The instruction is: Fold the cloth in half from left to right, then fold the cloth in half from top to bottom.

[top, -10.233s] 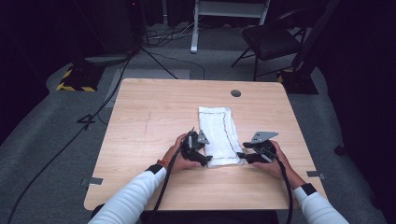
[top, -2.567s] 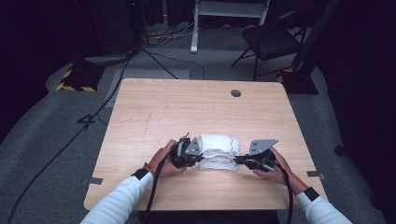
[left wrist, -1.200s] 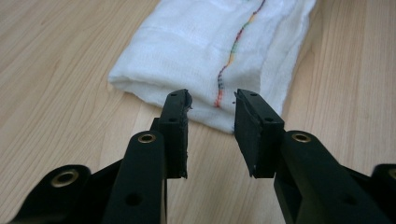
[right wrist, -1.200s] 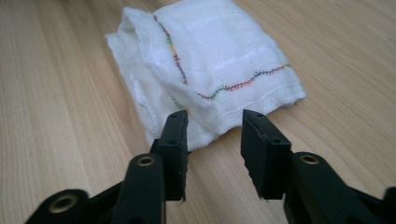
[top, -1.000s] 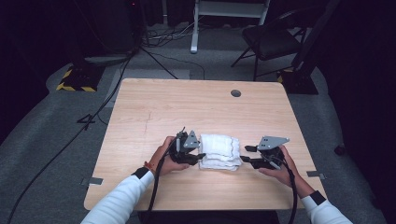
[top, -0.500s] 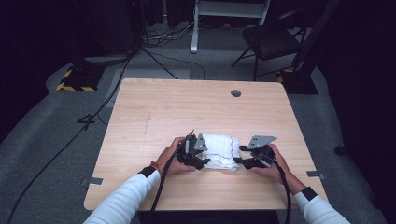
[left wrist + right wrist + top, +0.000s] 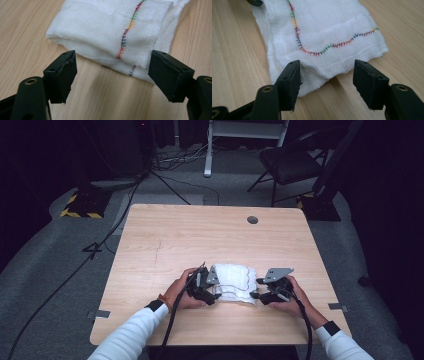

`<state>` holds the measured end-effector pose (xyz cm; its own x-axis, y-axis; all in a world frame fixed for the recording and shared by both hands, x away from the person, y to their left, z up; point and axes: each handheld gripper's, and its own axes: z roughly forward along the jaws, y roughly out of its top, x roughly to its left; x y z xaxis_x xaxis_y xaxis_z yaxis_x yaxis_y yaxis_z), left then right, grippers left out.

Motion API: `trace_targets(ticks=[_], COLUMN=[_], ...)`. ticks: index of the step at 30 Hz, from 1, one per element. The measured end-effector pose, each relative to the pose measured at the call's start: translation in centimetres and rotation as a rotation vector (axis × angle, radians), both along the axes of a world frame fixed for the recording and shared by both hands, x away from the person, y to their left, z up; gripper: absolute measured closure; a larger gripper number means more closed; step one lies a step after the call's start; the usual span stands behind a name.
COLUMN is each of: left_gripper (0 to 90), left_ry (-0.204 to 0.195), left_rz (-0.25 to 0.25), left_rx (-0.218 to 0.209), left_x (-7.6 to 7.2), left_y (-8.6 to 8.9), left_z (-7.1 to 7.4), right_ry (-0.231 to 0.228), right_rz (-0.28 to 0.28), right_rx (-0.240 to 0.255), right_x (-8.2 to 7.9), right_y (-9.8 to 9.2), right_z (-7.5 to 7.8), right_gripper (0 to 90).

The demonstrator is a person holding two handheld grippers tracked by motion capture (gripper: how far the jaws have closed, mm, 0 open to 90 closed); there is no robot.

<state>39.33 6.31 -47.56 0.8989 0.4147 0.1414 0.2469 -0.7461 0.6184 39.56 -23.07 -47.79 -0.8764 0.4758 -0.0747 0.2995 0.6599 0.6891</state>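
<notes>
Nearest the person, the left gripper [image 7: 216, 289] and right gripper [image 7: 254, 295] are resting at either end of the folded white cloth [image 7: 232, 283]. Both have just been opening their jaws, which now stand wide and empty. Released on the tabletop [image 7: 175, 240], the cloth is lying folded smaller than ten seconds ago, so this fold looks finished.
</notes>
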Motion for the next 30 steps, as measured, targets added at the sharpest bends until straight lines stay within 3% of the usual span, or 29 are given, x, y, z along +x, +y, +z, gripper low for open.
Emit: trace_targets(ticks=[12,30], left_gripper=[19.1,19.2], left_ry=[-0.031,-0.074], left_rz=[0.085,0.223], left_rx=[-0.043,-0.003], left_x=[-1.4,-3.6], left_y=[5.1,11.4], left_z=[1.6,1.2], right_ry=[-0.04,-0.093], right_rz=[-0.04,-0.173], right_rx=[0.028,0.002], right_x=[-0.9,-1.2], right_y=[-2.4,-7.2], right_z=[1.5,1.3], right_gripper=[35.9,33.1])
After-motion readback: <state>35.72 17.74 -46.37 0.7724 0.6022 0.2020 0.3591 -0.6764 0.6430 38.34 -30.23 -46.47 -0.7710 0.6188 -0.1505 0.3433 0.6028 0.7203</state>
